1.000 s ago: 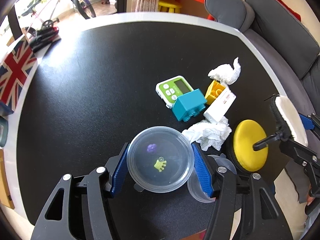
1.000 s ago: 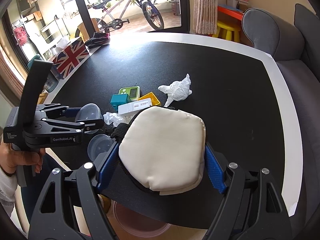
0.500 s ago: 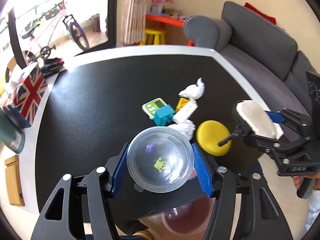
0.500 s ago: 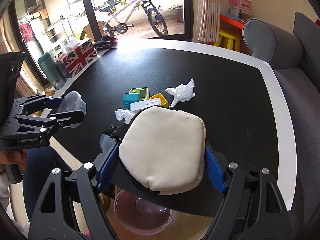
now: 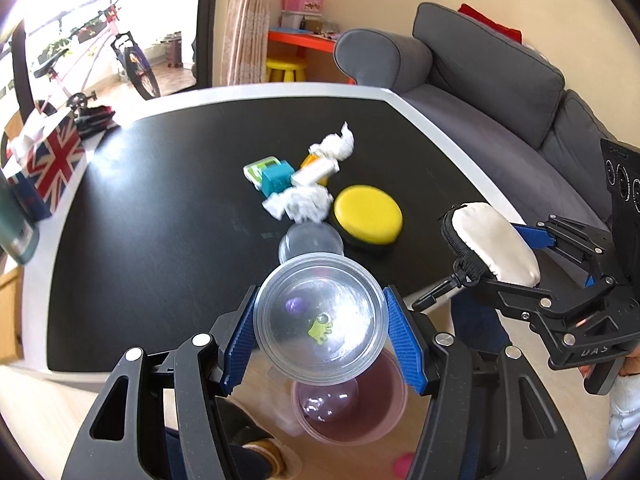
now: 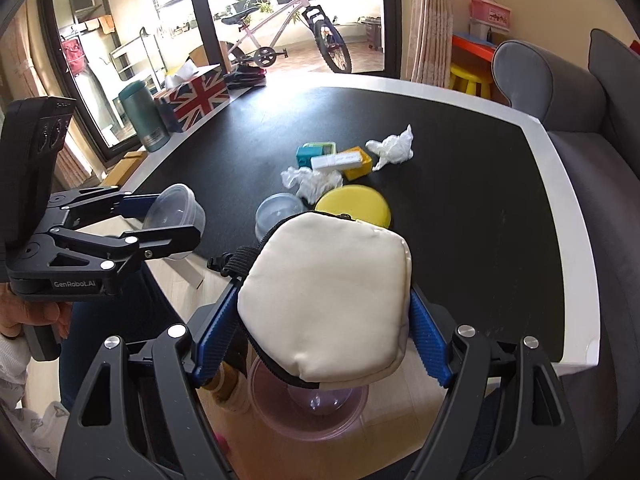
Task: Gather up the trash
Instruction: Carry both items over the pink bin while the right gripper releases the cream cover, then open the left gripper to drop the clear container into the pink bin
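Two handheld grippers hang past the near edge of a black, white-rimmed surface (image 5: pixel 160 184), each carrying an item above a pink bin (image 5: pixel 352 408) on the floor. The left gripper (image 5: pixel 320 320) has its blue fingers (image 5: pixel 240 340) pressed against the sides of a clear plastic cup (image 5: pixel 320 316), seen from its base, with a small purple piece and a small yellow-green piece visible through it. The right gripper (image 6: pixel 316 312) has its fingers (image 6: pixel 428 344) spread wide around a cream zip pouch (image 6: pixel 328 300) with a black strap and clip, clamped on both sides. In the right wrist view the pouch hangs directly over the bin (image 6: pixel 272 412), whose bottom holds something clear.

Near the middle of the surface lies a small cluster: two crumpled white tissues (image 5: pixel 336 145) (image 5: pixel 300 206), one at the far side and one at the near side, with a green timer (image 5: pixel 256 170), a teal block (image 5: pixel 276 178), a yellow block (image 5: pixel 310 159) and a white box (image 5: pixel 314 171) packed between them. Just nearer sit a round yellow case (image 5: pixel 368 214) and, touching it, a second clear cup (image 5: pixel 310 242) close to the edge.

At the far left of the surface stand a Union Jack tissue box (image 6: pixel 192 98) and a dark green flask (image 6: pixel 142 114). A grey sofa (image 5: pixel 500 92) runs along the right side; a bicycle (image 6: pixel 288 36) is parked beyond the glass door.
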`<state>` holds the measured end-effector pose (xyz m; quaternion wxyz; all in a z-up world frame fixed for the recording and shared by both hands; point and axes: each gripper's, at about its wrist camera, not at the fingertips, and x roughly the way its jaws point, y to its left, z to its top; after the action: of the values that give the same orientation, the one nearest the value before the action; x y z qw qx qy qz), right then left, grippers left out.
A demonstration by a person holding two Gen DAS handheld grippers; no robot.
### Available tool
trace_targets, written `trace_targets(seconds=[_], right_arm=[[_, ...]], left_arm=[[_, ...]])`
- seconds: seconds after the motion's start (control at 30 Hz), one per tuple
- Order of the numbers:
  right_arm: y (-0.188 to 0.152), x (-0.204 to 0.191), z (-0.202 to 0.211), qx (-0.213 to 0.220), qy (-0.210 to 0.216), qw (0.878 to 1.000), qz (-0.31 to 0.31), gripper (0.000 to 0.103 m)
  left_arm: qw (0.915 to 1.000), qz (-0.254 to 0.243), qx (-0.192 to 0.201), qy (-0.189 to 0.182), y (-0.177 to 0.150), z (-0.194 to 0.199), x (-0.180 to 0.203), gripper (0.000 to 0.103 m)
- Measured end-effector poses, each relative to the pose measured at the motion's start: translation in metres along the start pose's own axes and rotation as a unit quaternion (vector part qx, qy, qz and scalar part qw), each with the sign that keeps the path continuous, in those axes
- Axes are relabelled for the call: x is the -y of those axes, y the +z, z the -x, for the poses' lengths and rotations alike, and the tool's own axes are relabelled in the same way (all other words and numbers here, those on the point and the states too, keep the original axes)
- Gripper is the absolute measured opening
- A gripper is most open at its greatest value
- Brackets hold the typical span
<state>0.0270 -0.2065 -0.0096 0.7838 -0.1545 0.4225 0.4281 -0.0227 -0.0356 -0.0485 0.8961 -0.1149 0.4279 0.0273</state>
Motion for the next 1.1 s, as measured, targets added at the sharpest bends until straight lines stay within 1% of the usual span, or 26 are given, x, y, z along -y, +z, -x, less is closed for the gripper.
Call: trace_targets(seconds=[0.23,0.47,0.53,0.57,0.6,0.67,0.93,1.1], right_arm=[[-0.027,-0.007,-0.002,-0.014,0.009,1.0,-0.002,0.077],[-0.053,-0.013,-0.014,-0.029,0.027,0.999,-0.002,0.078],[-0.057,-0.013,-0.02,-0.035,0.033,0.999,-0.004,0.081],[-0.059,-0.013,-0.021,-0.035,0.033,0.999,-0.007,0.085],[-0.06,-0.013,-0.022,-0.033,0.032,0.999,-0.01,0.09],[-0.063,-0.011,-0.021,-0.028,0.028,0.999,-0.016,0.092],[-0.067,0.003,-0.008,-0.016,0.002,0.999,-0.037,0.096],[-0.07,0.011,-0.005,-0.012,-0.012,0.999,-0.043,0.096]], left_arm=[[1.0,-0.002,-0.007,-0.007,-0.021,-0.001,0.01,0.059],[0.9999,-0.003,-0.006,-0.011,-0.036,-0.001,0.013,0.059],[0.9999,-0.005,-0.006,-0.009,-0.039,-0.001,0.015,0.059],[0.9999,-0.006,-0.007,-0.01,-0.04,-0.002,0.016,0.059],[0.9999,-0.007,-0.007,-0.01,-0.041,-0.001,0.016,0.059],[0.9999,-0.01,-0.007,-0.011,-0.043,-0.001,0.019,0.059],[0.9994,-0.017,-0.024,-0.021,-0.054,-0.015,0.025,0.059],[0.9981,-0.025,-0.048,-0.03,-0.063,-0.035,0.031,0.059]])
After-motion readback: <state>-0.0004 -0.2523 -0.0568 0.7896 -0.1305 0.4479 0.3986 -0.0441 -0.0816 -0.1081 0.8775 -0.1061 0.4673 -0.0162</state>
